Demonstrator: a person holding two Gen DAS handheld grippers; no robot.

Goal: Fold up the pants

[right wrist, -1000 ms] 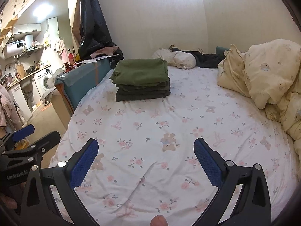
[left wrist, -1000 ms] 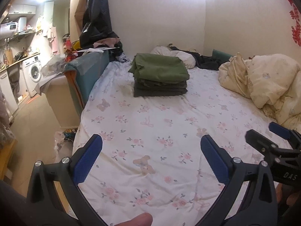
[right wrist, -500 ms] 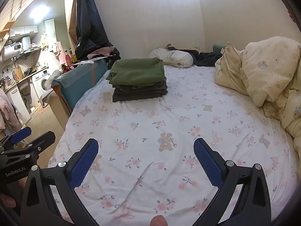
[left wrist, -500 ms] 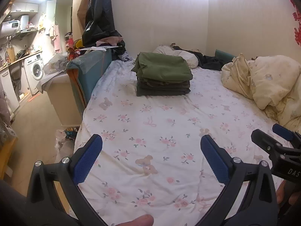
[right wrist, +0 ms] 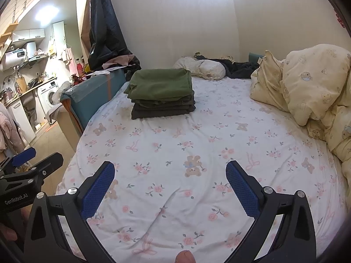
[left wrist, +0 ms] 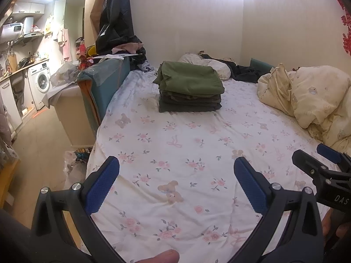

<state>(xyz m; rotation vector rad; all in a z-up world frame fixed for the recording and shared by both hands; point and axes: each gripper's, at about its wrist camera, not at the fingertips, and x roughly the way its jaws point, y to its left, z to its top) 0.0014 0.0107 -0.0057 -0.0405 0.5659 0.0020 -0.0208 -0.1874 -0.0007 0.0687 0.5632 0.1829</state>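
Observation:
A stack of folded pants (left wrist: 189, 87) (right wrist: 161, 93), olive green on top and dark grey below, sits toward the far left of the floral bed sheet (left wrist: 186, 153) (right wrist: 197, 144). My left gripper (left wrist: 175, 182) is open over the near part of the sheet with nothing between its blue pads. My right gripper (right wrist: 170, 182) is open too, held above the near sheet, empty. Each gripper shows in the other's view: the right gripper (left wrist: 316, 161) at the right edge, the left gripper (right wrist: 37, 160) at the left edge. Both are well short of the stack.
A cream duvet and pillows (left wrist: 307, 96) (right wrist: 307, 83) are heaped along the right side of the bed. Dark clothes and a pillow (right wrist: 210, 69) lie by the far wall. A teal bed end (left wrist: 103, 83) and a washing machine (left wrist: 40, 81) stand to the left.
Both grippers have drifted slightly back and left from the bed, so the stack of pants sits a little further right in view. Both stay open and empty.

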